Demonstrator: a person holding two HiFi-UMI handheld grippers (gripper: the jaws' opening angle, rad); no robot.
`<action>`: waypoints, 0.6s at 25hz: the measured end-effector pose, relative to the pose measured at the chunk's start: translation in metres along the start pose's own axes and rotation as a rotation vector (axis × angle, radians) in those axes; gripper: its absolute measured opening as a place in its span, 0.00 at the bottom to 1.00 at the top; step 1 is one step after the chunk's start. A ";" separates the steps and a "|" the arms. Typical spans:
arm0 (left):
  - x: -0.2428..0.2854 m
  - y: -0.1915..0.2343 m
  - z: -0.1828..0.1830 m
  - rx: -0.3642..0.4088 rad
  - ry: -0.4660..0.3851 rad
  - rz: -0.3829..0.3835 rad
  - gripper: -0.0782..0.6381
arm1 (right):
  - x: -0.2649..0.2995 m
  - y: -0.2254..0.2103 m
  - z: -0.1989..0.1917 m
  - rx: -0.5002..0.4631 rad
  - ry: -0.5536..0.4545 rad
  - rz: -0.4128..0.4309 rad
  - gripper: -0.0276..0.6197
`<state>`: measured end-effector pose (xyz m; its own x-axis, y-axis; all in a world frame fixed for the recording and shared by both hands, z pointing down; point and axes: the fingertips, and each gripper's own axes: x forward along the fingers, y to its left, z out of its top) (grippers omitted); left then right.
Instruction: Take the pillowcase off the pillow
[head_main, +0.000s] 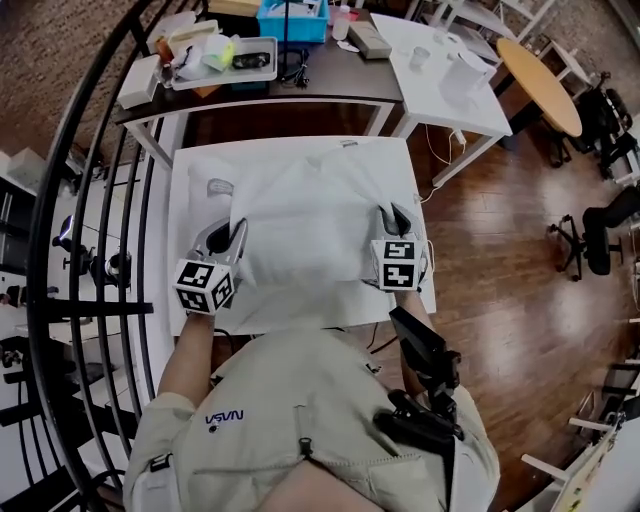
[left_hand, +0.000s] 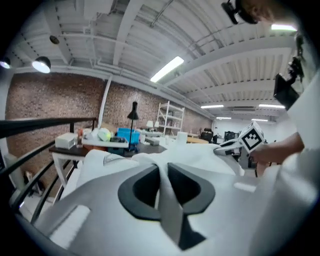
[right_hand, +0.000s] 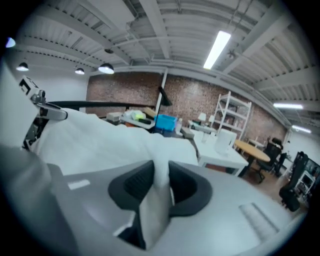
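A white pillow in its white pillowcase (head_main: 310, 225) lies on a small white table (head_main: 190, 170) in front of me. My left gripper (head_main: 236, 232) is at the pillow's left near corner, and in the left gripper view (left_hand: 162, 176) a fold of the pillowcase (left_hand: 200, 159) is pinched between its dark pads. My right gripper (head_main: 393, 216) is at the right near corner. The right gripper view (right_hand: 161, 181) shows it shut on a ridge of the pillowcase (right_hand: 100, 136). Both grips are raised, so the cloth slopes down from them.
A dark desk behind holds a blue bin (head_main: 292, 20) and a white tray (head_main: 225, 62). A white table (head_main: 450, 90) and a round wooden table (head_main: 540, 80) stand at the back right. A black railing (head_main: 90, 250) curves along the left. Office chairs (head_main: 600, 235) stand at the right.
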<state>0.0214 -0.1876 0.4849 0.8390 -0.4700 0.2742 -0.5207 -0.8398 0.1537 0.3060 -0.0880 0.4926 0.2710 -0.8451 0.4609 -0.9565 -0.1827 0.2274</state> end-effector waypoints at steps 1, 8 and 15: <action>0.006 0.008 -0.020 -0.033 0.056 0.016 0.19 | 0.012 0.000 -0.017 0.007 0.068 0.014 0.23; -0.026 0.017 -0.027 0.010 -0.018 0.201 0.25 | -0.018 0.026 0.000 -0.023 -0.084 0.026 0.23; 0.044 -0.005 -0.131 0.013 0.314 0.007 0.18 | 0.038 0.086 -0.078 -0.098 0.153 0.165 0.05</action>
<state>0.0398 -0.1686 0.6209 0.7444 -0.3706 0.5555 -0.5226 -0.8412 0.1390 0.2422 -0.0965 0.5969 0.1322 -0.7720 0.6217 -0.9762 0.0073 0.2167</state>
